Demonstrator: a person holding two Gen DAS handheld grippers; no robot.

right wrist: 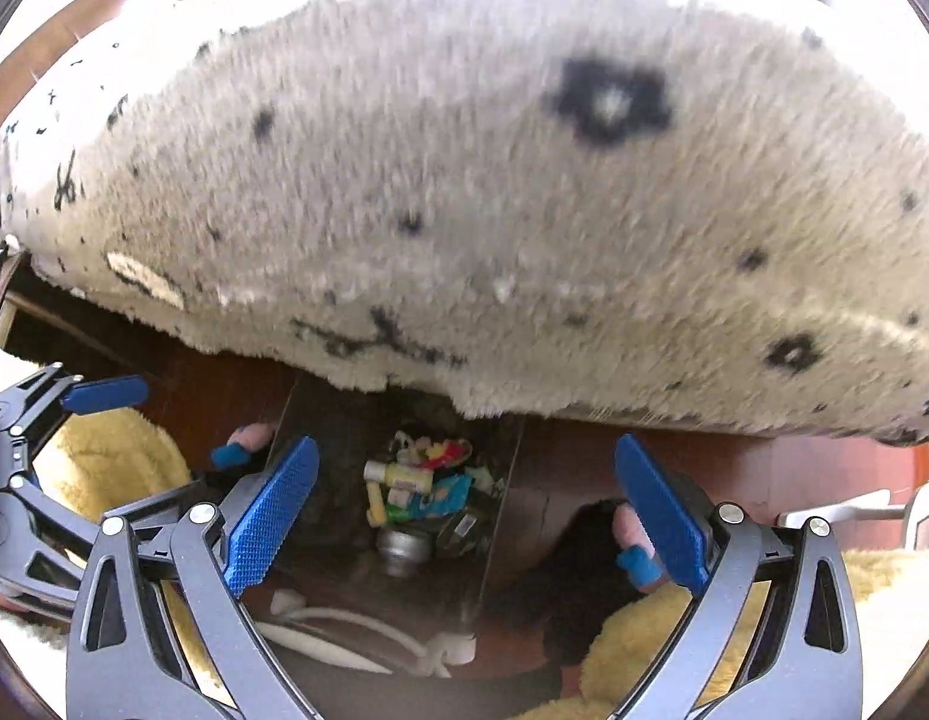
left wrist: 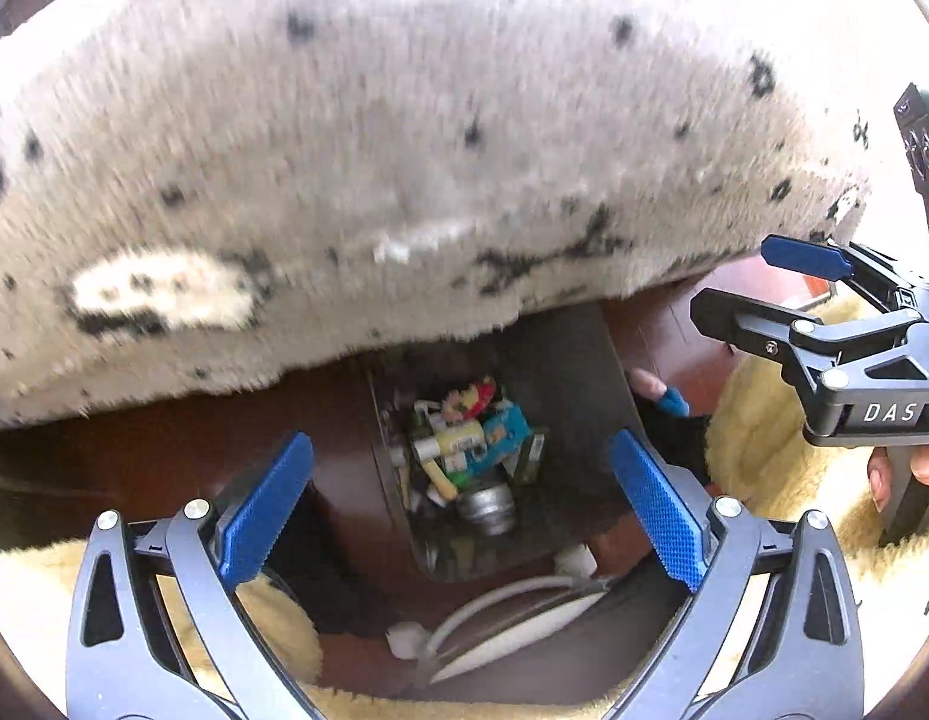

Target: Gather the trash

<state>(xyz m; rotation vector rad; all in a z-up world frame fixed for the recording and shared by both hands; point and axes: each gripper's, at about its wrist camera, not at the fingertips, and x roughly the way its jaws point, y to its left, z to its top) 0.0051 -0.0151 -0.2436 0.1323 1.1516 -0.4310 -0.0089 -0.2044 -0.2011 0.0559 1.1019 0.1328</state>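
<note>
Both grippers are seen spread wide with nothing between the blue pads: left gripper [left wrist: 461, 507] released, right gripper [right wrist: 464, 516] released, both angled steeply down. Directly below them a dark bin [left wrist: 560, 360] is seen, standing on a reddish-brown floor [left wrist: 164, 450] just under the edge of a shaggy grey-white rug or cushion [left wrist: 404, 150] with black specks. The trash [left wrist: 464, 450] is found inside the bin, piled at the bottom: a yellow-white tube or stick, a blue wrapper, a red-and-yellow wrapper, a silver metal can or cap lying at the near side, and some green bits; finer detail is lost to blur. In the right wrist view the same pile [right wrist: 422, 486] is framed between the pads, which hang well apart from it. A white cable with plugs [left wrist: 494, 600] is laid on the floor just in front of the bin. Yellow fleece [left wrist: 758, 420] is seen on both sides, and beside the bin a pink toe with a blue tip [left wrist: 659, 393] pokes out of a dark slipper. In the left wrist view the right gripper is visible at the right edge, a hand [left wrist: 908, 471] wrapped on its handle.
</note>
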